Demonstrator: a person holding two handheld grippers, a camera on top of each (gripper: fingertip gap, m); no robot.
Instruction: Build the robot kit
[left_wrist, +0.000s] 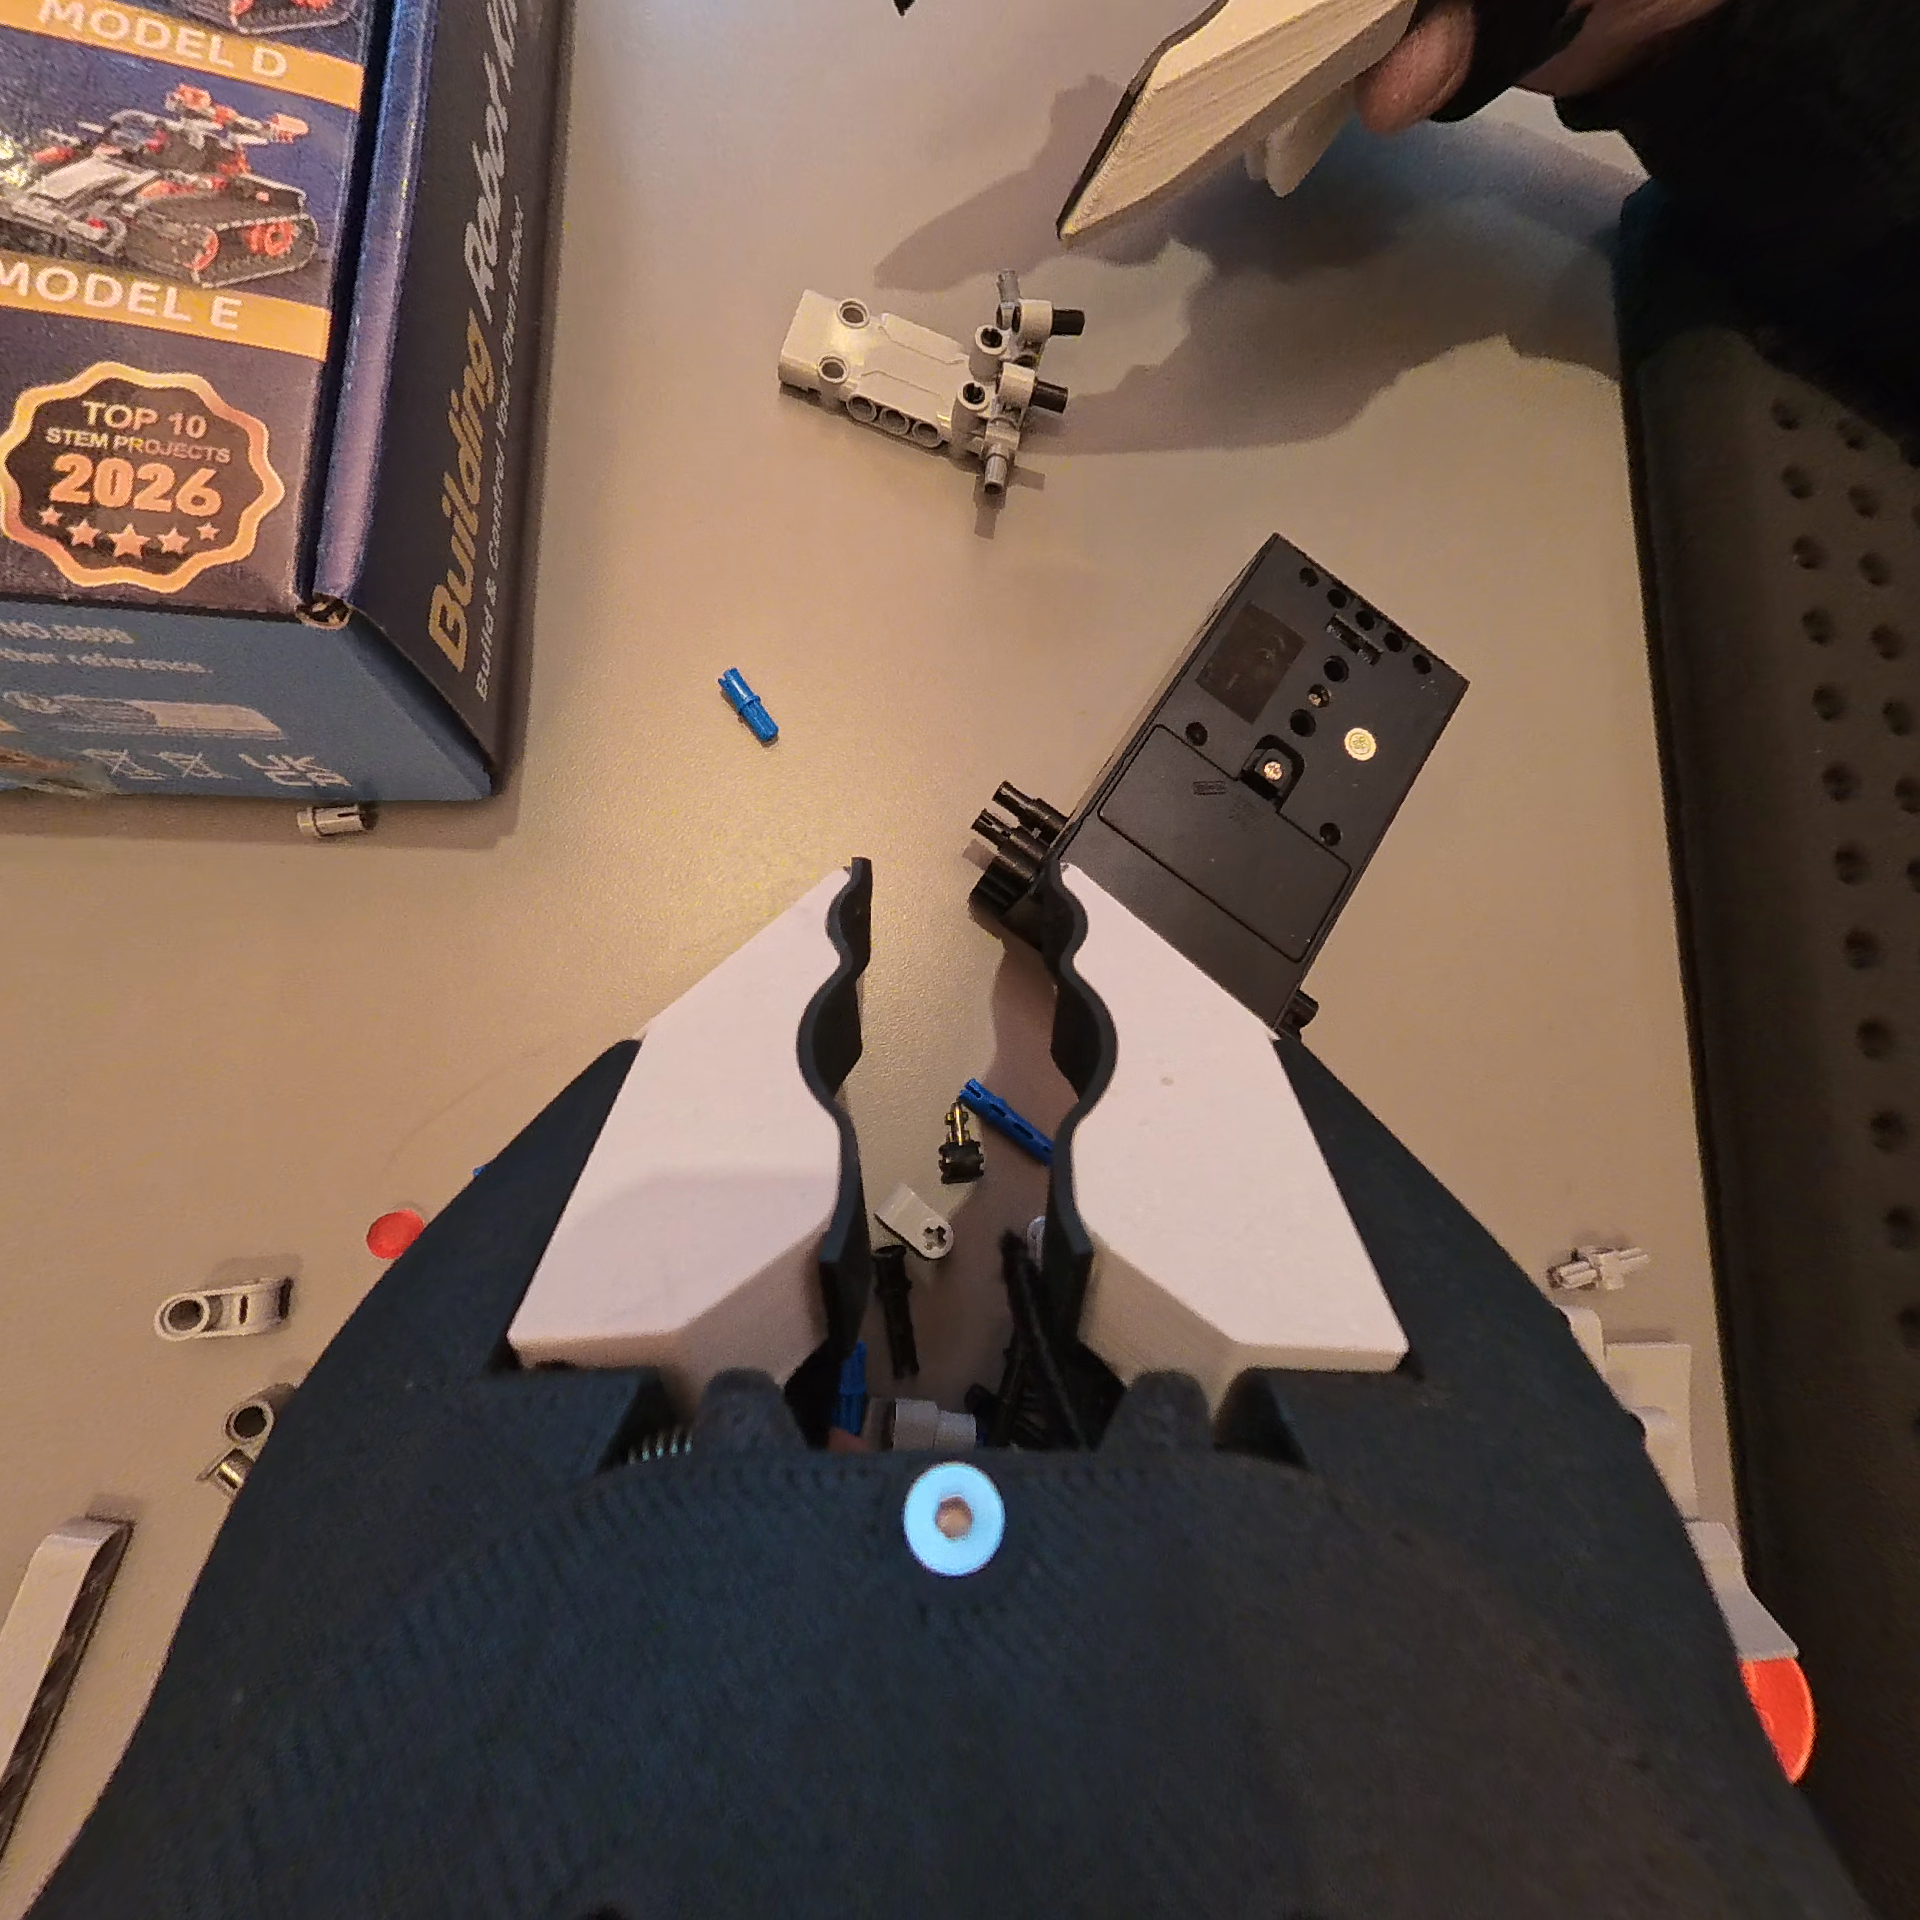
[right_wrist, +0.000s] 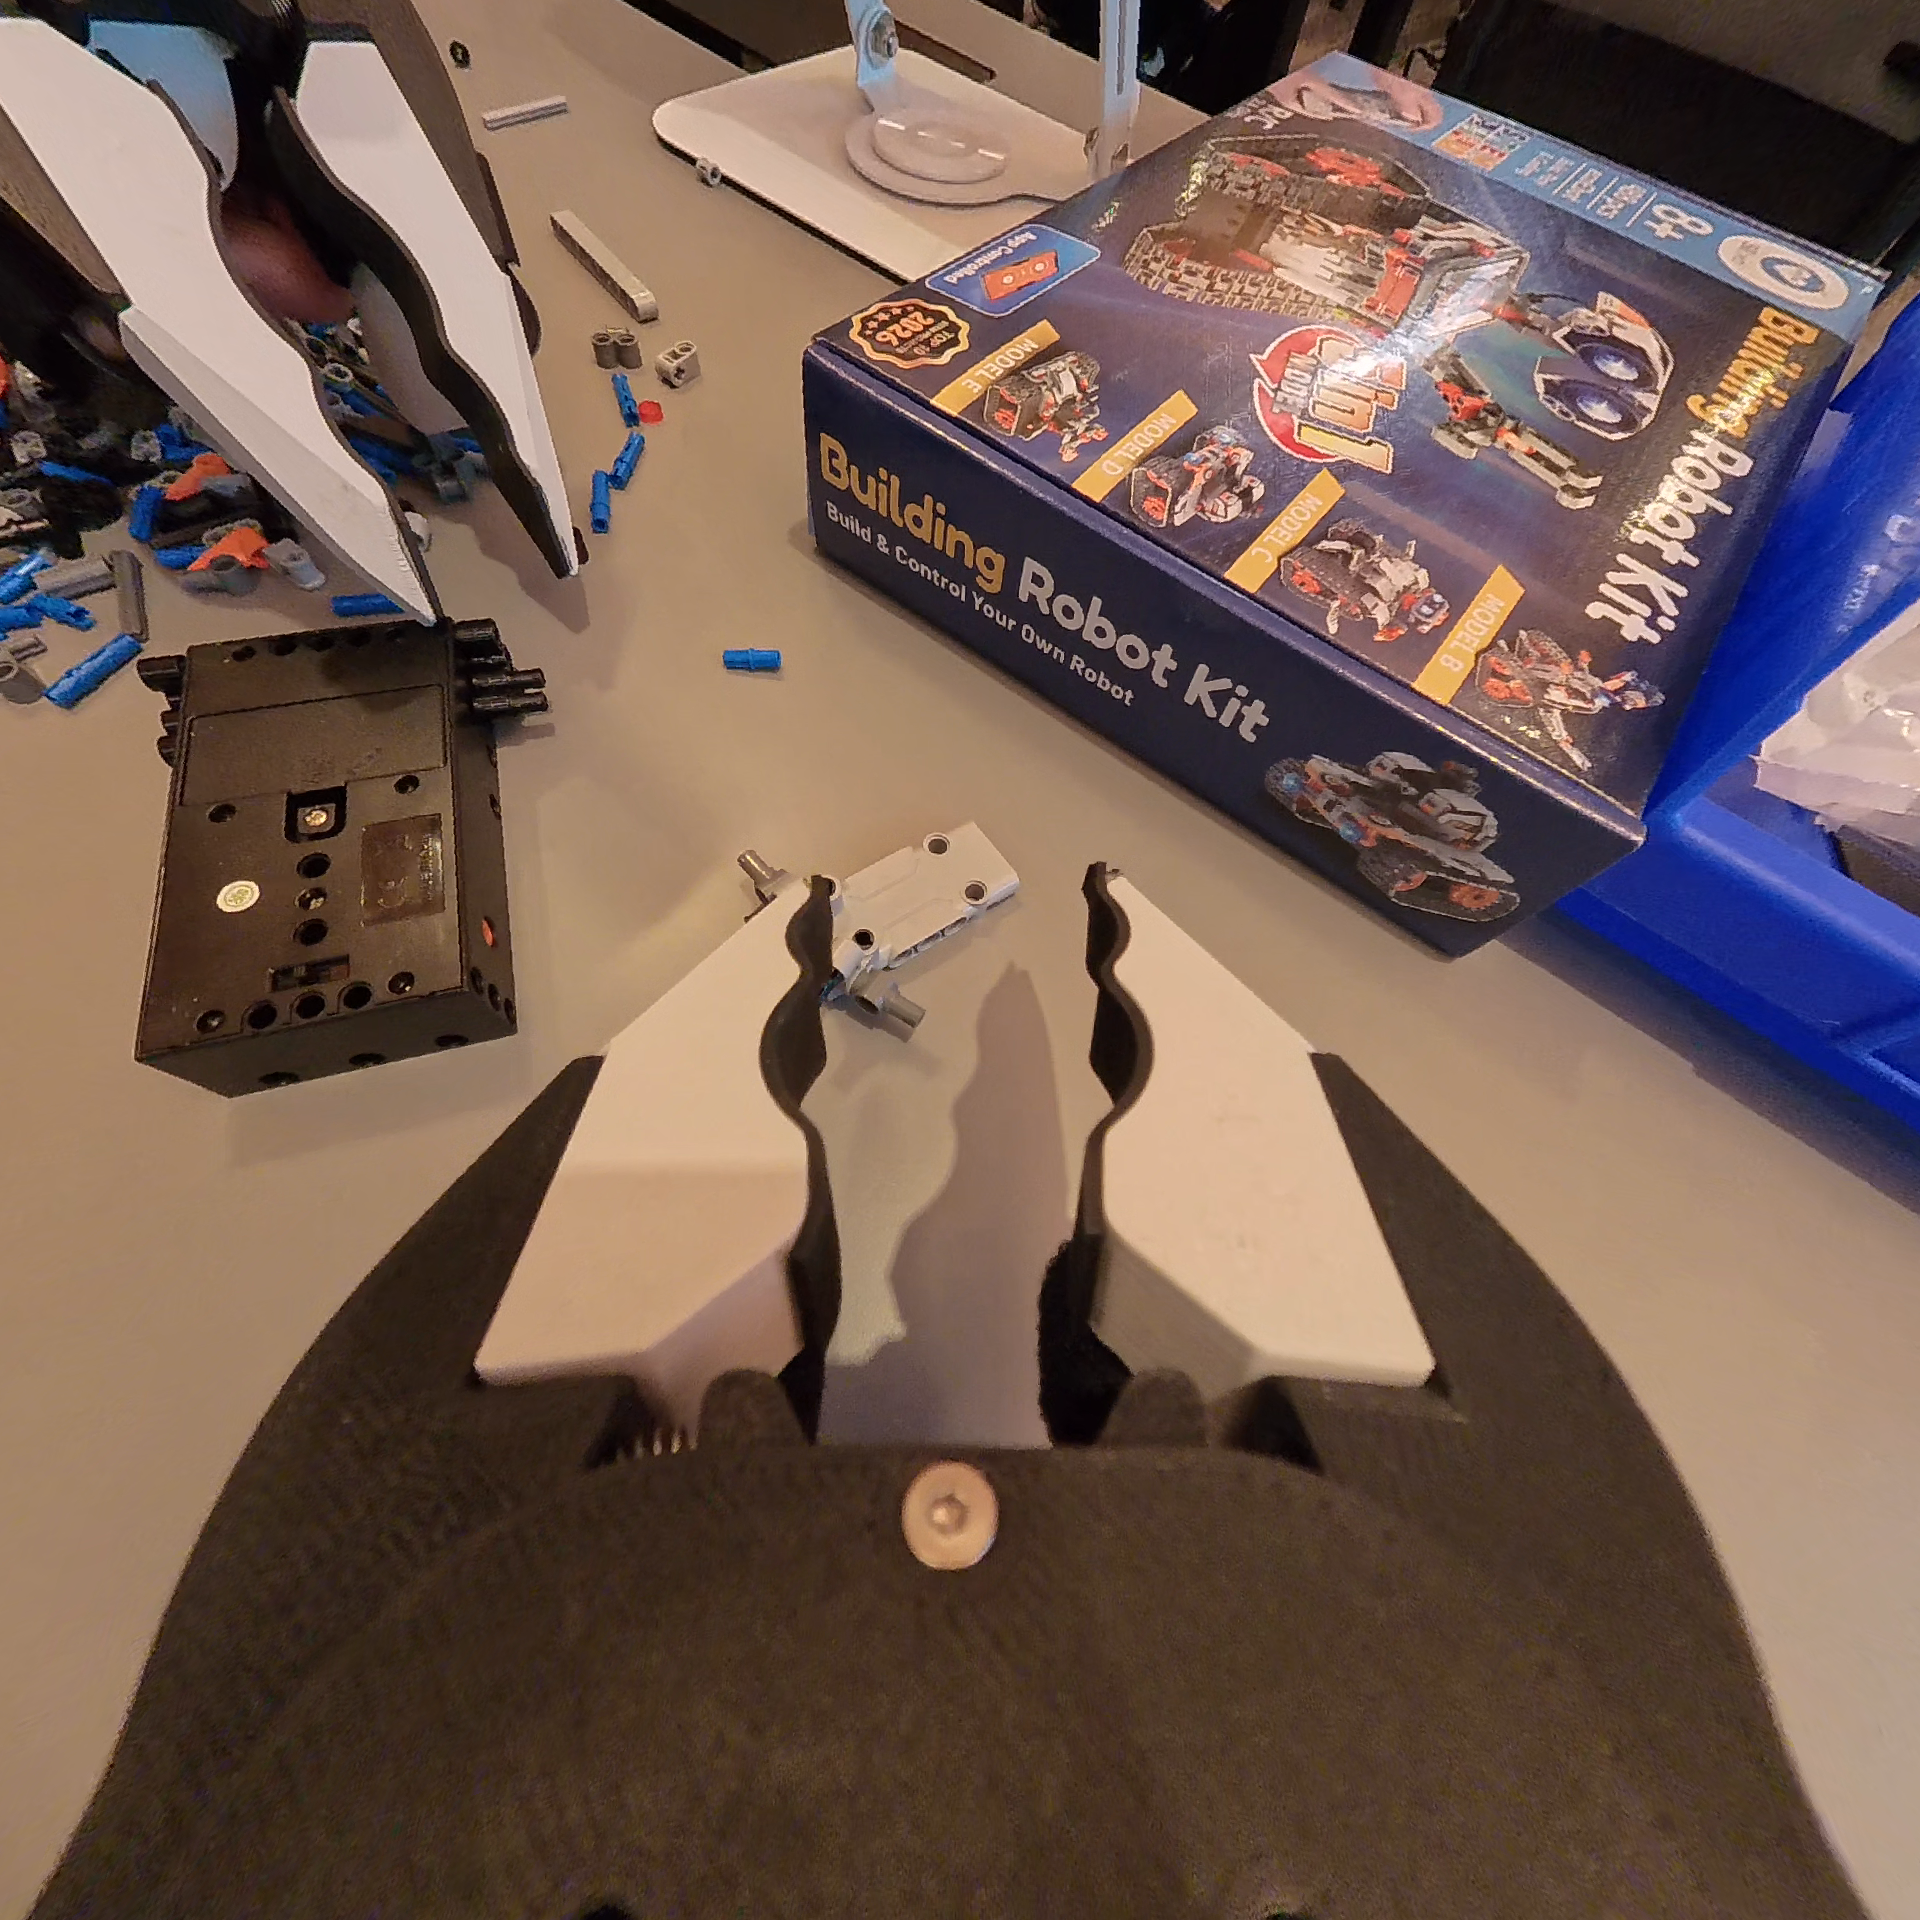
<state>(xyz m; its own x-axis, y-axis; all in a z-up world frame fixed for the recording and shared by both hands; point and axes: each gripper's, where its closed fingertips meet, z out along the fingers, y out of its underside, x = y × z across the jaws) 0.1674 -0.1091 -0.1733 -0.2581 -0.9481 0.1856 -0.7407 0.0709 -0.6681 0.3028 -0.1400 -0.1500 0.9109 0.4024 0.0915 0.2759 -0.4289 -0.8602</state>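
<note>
**Both hand-held grippers released over scattered kit parts**

Left wrist view: the left hand-held gripper (left_wrist: 956, 883) hangs released, empty, its right fingertip touching or just over the black battery box (left_wrist: 1262, 784) on the counter (left_wrist: 727, 935). Loose pins lie beneath; a lone blue pin (left_wrist: 748, 704) is nearby. The box looks stiff and fairly heavy, best taken across its long sides.

Right wrist view: the right hand-held gripper (right_wrist: 956, 883) is released, its left finger just over the grey motor block (right_wrist: 914, 899), which looks light and rigid. The printed kit carton (right_wrist: 1299, 540) bears writing, left unread.
</note>
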